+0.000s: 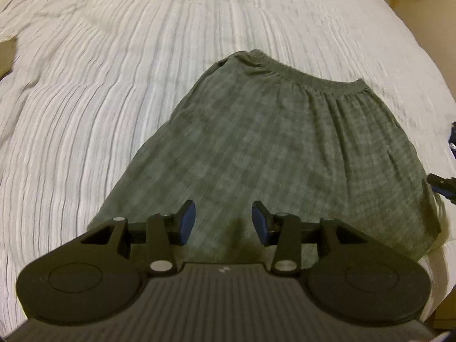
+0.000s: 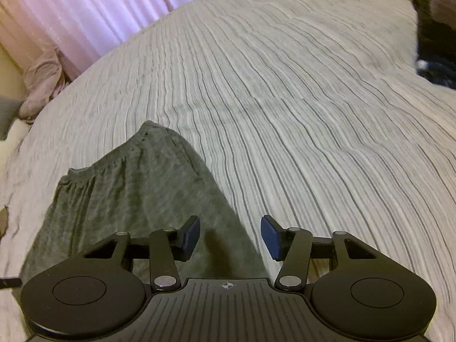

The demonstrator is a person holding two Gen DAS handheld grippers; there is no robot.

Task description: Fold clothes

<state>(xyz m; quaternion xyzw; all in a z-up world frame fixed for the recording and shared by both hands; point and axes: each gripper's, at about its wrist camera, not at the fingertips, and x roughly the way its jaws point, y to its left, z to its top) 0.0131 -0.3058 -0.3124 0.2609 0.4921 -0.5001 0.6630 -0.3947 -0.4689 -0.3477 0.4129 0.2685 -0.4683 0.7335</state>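
On the bed lay a grey-green knitted garment with a gathered elastic waistband (image 1: 273, 142), spread flat on a white bedcover with thin grey stripes (image 1: 99, 91); waistband at the far end, wider hem end near the cameras. Fabric looked smooth, few wrinkles; both views were blurred.

Left gripper (image 1: 223, 222) hung over the near part of the garment, black linkage arms and blue pads (image 1: 188, 222), jaws spread wide, nothing between them. Whether it touched the cloth could not be told.

Right gripper (image 2: 230, 238) sat at the garment's right edge (image 2: 136, 193), left finger over the cloth, right finger over bare bedcover (image 2: 313, 114); jaws equally wide, empty. A sliver of it showed at the right border of the left wrist view (image 1: 441, 183), just beside the garment's side.

Farther out: pale pink pleated curtain (image 2: 94, 14) behind the bed with a bunched pink cloth (image 2: 42, 82) at its foot, and a dark blurred object (image 2: 433, 42) at the bedcover's far right, too blurred to identify.
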